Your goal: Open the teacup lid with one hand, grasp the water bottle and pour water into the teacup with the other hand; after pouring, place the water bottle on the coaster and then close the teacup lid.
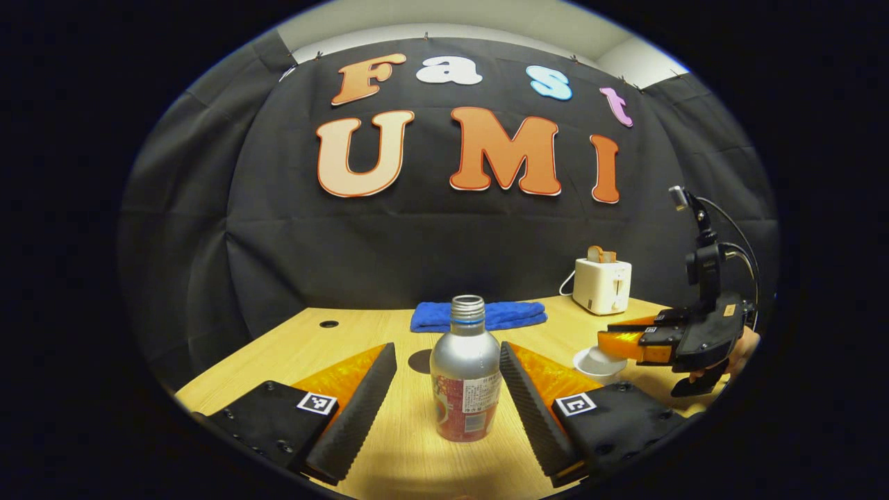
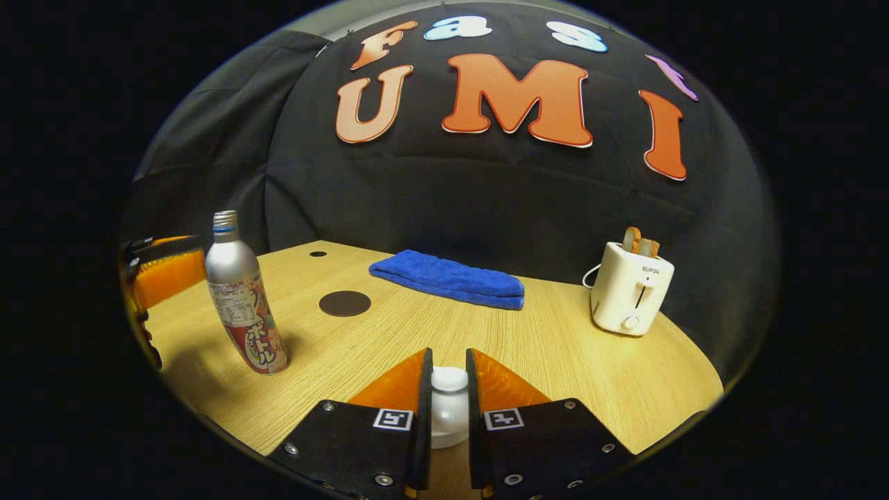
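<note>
A silver water bottle [image 1: 465,375] with a red label and no cap stands upright on the wooden table [image 1: 403,444]. My left gripper [image 1: 448,385] is open around it, one finger on each side; its right finger is close to the bottle and a gap shows on the left. In the right gripper view the bottle [image 2: 243,298] stands at the left. My right gripper [image 2: 449,371] is shut on the knob of the white teacup lid [image 2: 449,410]. The left gripper view shows the right gripper [image 1: 615,342] over the white teacup [image 1: 596,362]. A dark round coaster [image 2: 345,303] lies behind the bottle.
A folded blue towel [image 2: 448,279] lies at the back of the table near the wall. A white toaster [image 2: 630,295] with toast in it stands at the back right. A small hole [image 2: 318,254] marks the table's far left. A hand [image 1: 744,347] holds the right gripper.
</note>
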A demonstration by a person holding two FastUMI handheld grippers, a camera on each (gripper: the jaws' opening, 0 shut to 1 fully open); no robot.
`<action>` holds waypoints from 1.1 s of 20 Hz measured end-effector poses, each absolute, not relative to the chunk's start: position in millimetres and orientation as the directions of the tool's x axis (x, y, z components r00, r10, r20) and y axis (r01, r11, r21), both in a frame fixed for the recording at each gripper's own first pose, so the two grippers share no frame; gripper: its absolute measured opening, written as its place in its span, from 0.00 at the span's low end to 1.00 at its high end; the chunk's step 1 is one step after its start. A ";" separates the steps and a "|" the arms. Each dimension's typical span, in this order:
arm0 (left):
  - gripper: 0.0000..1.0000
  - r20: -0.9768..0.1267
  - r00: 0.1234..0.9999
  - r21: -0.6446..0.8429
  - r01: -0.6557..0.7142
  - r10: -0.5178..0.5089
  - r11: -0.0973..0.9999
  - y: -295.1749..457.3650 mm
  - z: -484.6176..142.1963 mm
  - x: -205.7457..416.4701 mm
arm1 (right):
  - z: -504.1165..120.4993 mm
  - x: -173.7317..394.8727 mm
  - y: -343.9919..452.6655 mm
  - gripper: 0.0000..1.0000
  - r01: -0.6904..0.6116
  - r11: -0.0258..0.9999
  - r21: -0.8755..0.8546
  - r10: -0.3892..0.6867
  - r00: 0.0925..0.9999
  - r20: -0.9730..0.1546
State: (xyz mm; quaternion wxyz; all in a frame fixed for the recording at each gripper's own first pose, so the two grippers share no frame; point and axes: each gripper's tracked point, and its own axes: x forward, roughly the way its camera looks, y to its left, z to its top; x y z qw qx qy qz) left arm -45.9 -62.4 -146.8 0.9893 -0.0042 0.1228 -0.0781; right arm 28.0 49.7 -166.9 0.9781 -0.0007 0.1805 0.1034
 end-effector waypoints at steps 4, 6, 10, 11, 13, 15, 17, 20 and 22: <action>0.99 -0.270 0.949 -0.020 0.163 -0.163 0.986 -69.0 -158.0 -43.7 | -160.7 26.8 39.1 0.23 -0.183 0.982 0.033 0.184 0.923 -0.338; 0.99 -0.287 0.943 -0.018 0.170 -0.168 0.985 -72.9 -165.7 -40.6 | -157.3 26.2 33.4 0.23 -0.173 0.984 0.035 0.174 0.927 -0.333; 0.99 -0.314 0.933 -0.035 0.174 -0.177 0.984 -79.5 -177.8 -34.1 | -151.7 23.9 22.8 0.23 -0.152 0.988 0.030 0.154 0.934 -0.321; 0.99 -0.323 0.929 -0.048 0.176 -0.182 0.983 -81.8 -180.9 -32.8 | -150.2 22.7 19.7 0.23 -0.147 0.989 0.027 0.148 0.936 -0.319; 0.99 -0.342 0.921 -0.072 0.171 -0.186 0.983 -83.6 -189.8 -31.0 | -148.3 20.7 13.9 0.23 -0.136 0.990 0.021 0.136 0.939 -0.316; 0.99 -0.356 0.916 -0.088 0.163 -0.184 0.983 -84.5 -196.2 -27.4 | -145.8 20.1 7.7 0.23 -0.124 0.992 0.017 0.123 0.943 -0.310; 0.99 -0.377 0.908 -0.101 0.157 -0.184 0.982 -84.7 -204.4 -27.1 | -144.7 18.7 2.0 0.23 -0.113 0.993 0.017 0.113 0.944 -0.309; 0.99 -0.412 0.893 -0.116 0.145 -0.180 0.983 -83.8 -218.4 -24.2 | -144.7 17.3 -3.7 0.23 -0.100 0.995 0.016 0.100 0.945 -0.311; 0.96 -0.418 0.891 -0.113 0.141 -0.176 0.984 -82.4 -220.7 -23.0 | -144.1 15.7 -6.7 0.23 -0.093 0.996 0.016 0.093 0.945 -0.312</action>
